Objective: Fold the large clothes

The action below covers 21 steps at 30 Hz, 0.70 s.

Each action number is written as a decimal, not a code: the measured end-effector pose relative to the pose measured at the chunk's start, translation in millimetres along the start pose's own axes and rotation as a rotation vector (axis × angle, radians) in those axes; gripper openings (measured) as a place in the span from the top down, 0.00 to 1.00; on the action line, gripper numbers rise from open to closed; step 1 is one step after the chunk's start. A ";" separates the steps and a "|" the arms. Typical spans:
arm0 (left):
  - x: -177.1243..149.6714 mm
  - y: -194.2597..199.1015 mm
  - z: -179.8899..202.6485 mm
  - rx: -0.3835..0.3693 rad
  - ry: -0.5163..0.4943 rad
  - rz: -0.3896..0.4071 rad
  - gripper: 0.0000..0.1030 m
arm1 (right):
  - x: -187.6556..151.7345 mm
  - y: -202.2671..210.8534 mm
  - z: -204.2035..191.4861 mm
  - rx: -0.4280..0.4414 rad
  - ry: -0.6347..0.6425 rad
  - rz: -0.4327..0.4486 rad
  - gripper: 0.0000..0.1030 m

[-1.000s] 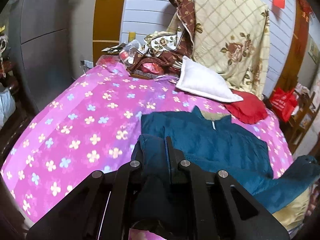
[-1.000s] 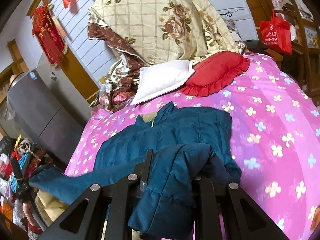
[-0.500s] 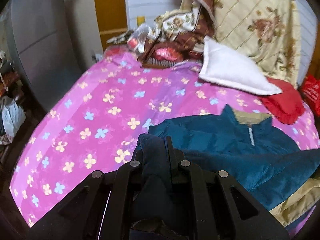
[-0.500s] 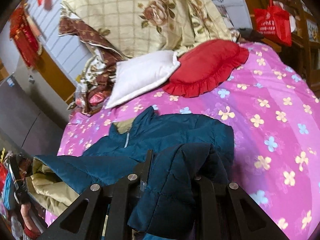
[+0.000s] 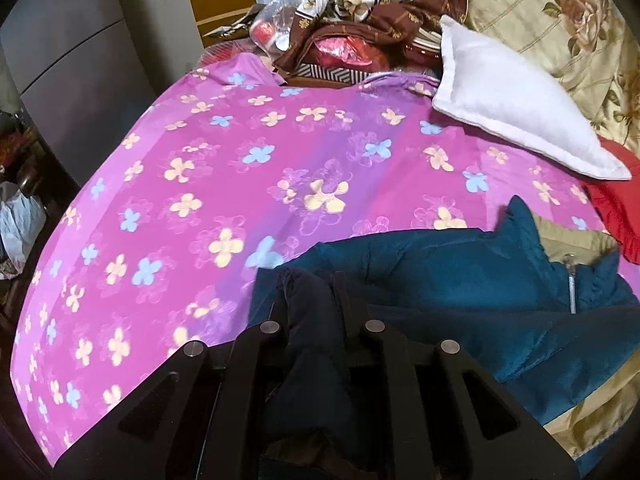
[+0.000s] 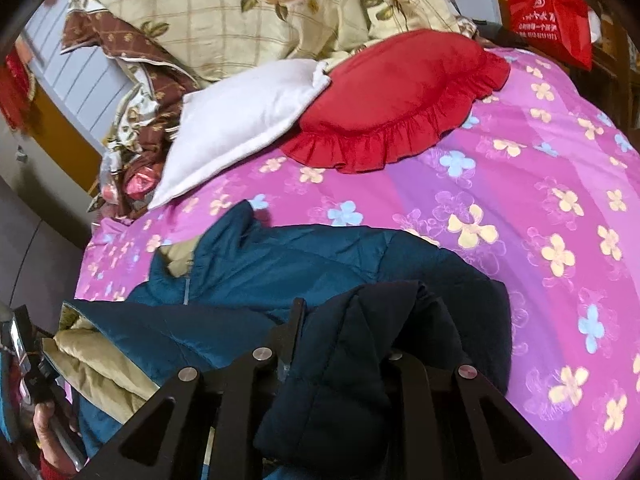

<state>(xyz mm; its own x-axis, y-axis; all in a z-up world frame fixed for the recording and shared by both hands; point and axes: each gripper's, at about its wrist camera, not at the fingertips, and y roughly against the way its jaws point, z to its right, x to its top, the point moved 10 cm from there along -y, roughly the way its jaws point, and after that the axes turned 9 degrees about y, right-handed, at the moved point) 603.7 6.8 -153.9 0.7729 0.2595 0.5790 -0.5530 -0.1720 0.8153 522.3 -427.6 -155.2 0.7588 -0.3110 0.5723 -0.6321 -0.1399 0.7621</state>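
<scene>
Setting: home bedroom. Evidence: bed with pink floral bedspread [image 5: 240,184] filling the view ahead of both claws. White pillow [image 6: 240,120] and red frilled cushion [image 6: 400,96] at the far end; rose-print quilt [image 6: 248,8] heaped beyond them. Red shopping bag [image 6: 556,16] far right. Grey cabinet [image 5: 72,64] far left.

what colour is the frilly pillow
Red pillow, with a ruffled edge; clearest in the right wrist view.
</scene>
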 end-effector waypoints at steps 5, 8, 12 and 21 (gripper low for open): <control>0.6 -12.6 6.2 -0.032 -0.005 -0.037 0.88 | -0.3 -14.0 8.0 0.016 -0.049 -0.002 0.82; 6.7 0.0 -1.8 -0.132 0.055 -0.039 0.85 | 2.9 -3.9 7.8 0.104 -0.104 0.039 0.68; 19.1 34.5 -15.1 -0.353 0.195 -0.065 0.72 | 9.9 21.2 2.2 0.241 -0.168 0.089 0.38; 69.5 118.5 -40.4 -0.634 0.403 -0.018 0.36 | 32.6 84.2 -17.5 0.372 -0.219 0.210 0.22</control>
<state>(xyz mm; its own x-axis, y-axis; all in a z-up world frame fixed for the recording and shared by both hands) 579.4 42.9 -17.4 0.6767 0.6062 0.4179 -0.7091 0.3838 0.5916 496.5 -433.1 -67.1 0.5833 -0.5537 0.5942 -0.8116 -0.3675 0.4542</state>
